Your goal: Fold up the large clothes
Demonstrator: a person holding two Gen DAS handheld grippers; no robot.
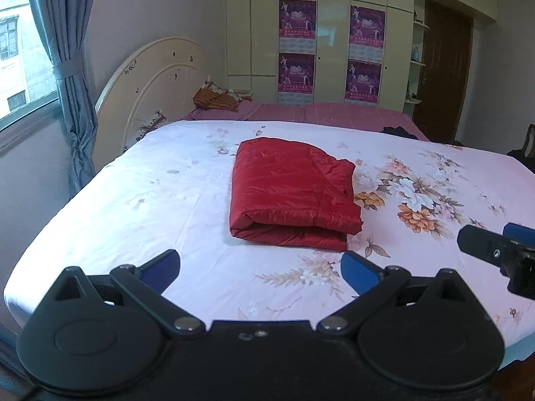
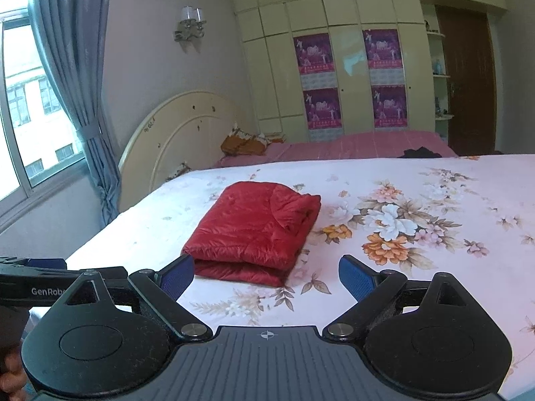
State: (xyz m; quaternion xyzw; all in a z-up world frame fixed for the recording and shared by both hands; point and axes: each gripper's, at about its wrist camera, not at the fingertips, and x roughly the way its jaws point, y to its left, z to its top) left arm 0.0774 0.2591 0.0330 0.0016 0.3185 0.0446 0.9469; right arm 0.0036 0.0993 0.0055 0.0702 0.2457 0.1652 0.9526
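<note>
From your left wrist camera, the left gripper (image 1: 260, 267) has its jaws spread wide with nothing between them, hanging over the near part of the bed (image 1: 133, 200). The red jacket (image 1: 291, 190) lies folded into a thick rectangle on the floral sheet, just beyond the fingertips and apart from them. The right gripper (image 1: 495, 250) pokes in at the right edge, clear of the jacket. To the left the sheet is bare up to the bed's rounded edge; past it stand the headboard (image 1: 147, 93) and the curtain (image 1: 70, 67). Behind the bed runs a pink cover (image 1: 334, 113), then the wardrobe (image 1: 334, 33) with posters.

From your right wrist camera, the right gripper (image 2: 266, 279) also has its jaws wide apart and holds nothing. The jacket (image 2: 254, 230) sits ahead and slightly left, its near fold close to the left fingertip but not touching. The left gripper (image 2: 43, 269) shows at the left margin. To the right the flowered sheet lies open; a dark item (image 2: 421, 152) rests on the far pink cover.
</note>
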